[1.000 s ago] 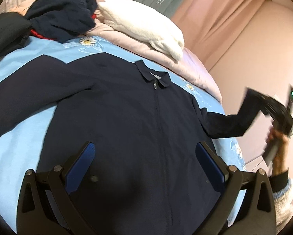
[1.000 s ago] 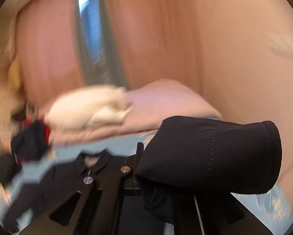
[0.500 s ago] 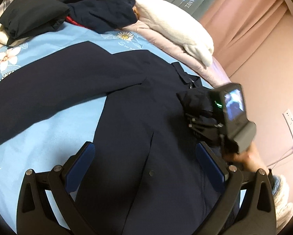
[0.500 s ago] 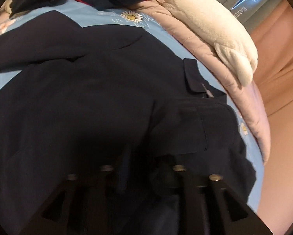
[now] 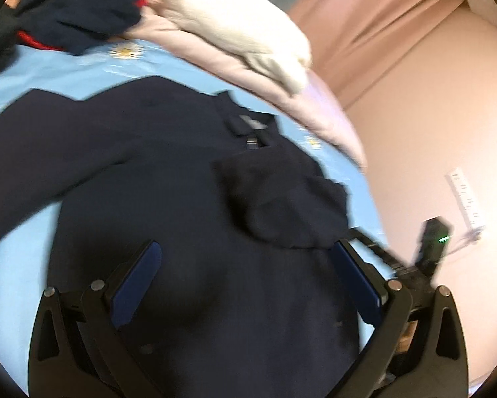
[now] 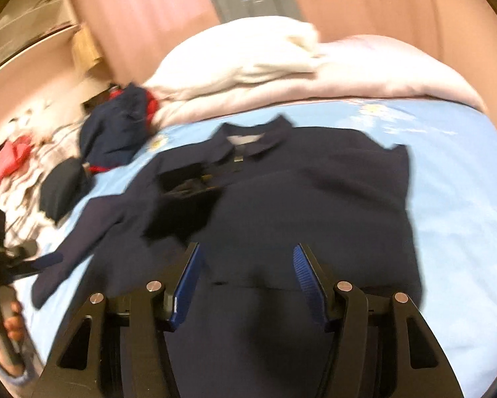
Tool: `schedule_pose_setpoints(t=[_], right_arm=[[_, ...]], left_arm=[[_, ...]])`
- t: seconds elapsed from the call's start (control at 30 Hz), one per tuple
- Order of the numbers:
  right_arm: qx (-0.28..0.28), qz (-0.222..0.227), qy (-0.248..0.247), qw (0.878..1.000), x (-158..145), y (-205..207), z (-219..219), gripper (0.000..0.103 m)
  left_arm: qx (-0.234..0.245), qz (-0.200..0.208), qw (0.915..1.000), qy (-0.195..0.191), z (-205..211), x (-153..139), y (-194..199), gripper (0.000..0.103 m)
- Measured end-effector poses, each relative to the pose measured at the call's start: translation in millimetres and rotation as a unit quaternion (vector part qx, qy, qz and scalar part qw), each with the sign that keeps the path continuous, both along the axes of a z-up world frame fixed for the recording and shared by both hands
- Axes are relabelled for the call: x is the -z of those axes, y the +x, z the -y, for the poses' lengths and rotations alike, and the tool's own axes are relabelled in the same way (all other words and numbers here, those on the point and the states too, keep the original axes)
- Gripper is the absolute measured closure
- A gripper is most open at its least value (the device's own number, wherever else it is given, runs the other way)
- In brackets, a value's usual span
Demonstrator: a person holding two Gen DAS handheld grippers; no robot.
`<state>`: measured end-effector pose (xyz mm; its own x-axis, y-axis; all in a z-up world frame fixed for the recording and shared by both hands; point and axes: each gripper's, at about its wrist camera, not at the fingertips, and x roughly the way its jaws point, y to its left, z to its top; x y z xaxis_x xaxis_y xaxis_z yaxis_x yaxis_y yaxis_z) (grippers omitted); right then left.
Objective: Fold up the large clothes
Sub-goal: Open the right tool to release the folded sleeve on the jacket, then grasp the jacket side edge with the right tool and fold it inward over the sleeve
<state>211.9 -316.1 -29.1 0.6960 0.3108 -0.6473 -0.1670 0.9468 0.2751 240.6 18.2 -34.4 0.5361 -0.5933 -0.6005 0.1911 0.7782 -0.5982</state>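
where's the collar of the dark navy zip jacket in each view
Left wrist: the collar sits centre, upper half, just above the folded-in sleeve.
Right wrist: the collar sits centre, upper half, opening toward the pillows.
Shared landmark: the white fluffy blanket beyond it.

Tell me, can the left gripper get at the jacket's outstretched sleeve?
Probably yes. The left gripper is open and empty above the jacket, and the outstretched sleeve lies flat and uncovered on the blue sheet.
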Motion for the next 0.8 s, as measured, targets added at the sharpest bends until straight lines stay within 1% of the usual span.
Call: schedule_pose_setpoints(t=[0.03,0.1,0.13,0.2,0.27,0.3,0.33,0.4,0.5,0.57,0.6,0.67,0.73,0.77,0.8], right_arm=[[-0.008,-0.004,0.008,1.000,5.2,7.0,-8.6,0.048],[-0.034,-0.017,0.016,0.999,19.1,25.9,-38.7,0.062],[-0.040,-0.020,0.011,0.999,26.9,39.8,-50.2,0.066],[-0.045,-0.036,-0.022,0.998,40.2,70.4,-90.0,0.077],[-0.030,-0.041,-0.044,0.998,47.5,89.7,-118.1,0.078],[-0.038,-0.037,-0.045,0.998,48.6,95.4,-130.7,0.078],[-0.064,-0.029,-0.038,0.997,48.6,98.1,-147.6,0.078],[-0.137,-0.019,-0.034,0.990,48.8,94.8,-186.4,0.078],[-0.200,-0.020,-0.059,0.978,54.6,81.9,-213.0,0.078],[-0.200,-0.028,-0.063,0.977,56.2,76.6,-206.0,0.078],[-0.192,-0.032,-0.060,0.979,55.3,75.8,-196.6,0.077],[-0.164,-0.030,-0.033,0.985,46.3,74.2,-162.7,0.076],[-0.114,-0.013,0.012,0.993,27.8,72.0,-112.3,0.073],[-0.077,-0.001,0.028,0.997,18.2,71.2,-85.0,0.061],[-0.031,0.015,0.038,0.999,8.5,71.2,-55.4,0.047]], left_arm=[[-0.002,0.002,0.9999,-0.010,4.3,-2.5,1.1,0.000],[-0.008,0.011,0.9996,-0.025,8.6,-6.5,-0.3,0.000],[-0.009,0.013,0.9995,-0.028,8.8,-6.9,-2.1,0.000],[-0.008,0.010,0.9997,-0.022,7.0,-5.7,-6.7,0.000],[-0.012,0.008,0.9999,0.003,0.3,-4.4,-10.5,0.000],[-0.015,0.008,0.9998,0.014,-2.9,-4.6,-11.9,0.000],[-0.017,0.009,0.9995,0.025,-7.6,-4.9,-13.3,0.000],[-0.025,0.012,0.9989,0.038,-19.2,-6.2,-14.8,0.000],[-0.035,0.018,0.9988,0.030,-31.3,-9.3,-14.2,0.000],[-0.034,0.025,0.9988,0.023,-32.1,-9.6,-12.7,0.000],[-0.032,0.025,0.9989,0.023,-29.3,-7.5,-9.4,0.000],[-0.023,0.020,0.9992,0.026,-20.7,-1.0,-0.9,0.000],[-0.012,0.011,0.9993,0.034,-8.1,8.4,11.8,0.000],[-0.005,0.006,0.9992,0.039,-1.2,13.1,18.8,0.000],[0.002,0.002,0.9990,0.044,6.7,18.2,26.8,0.000]])
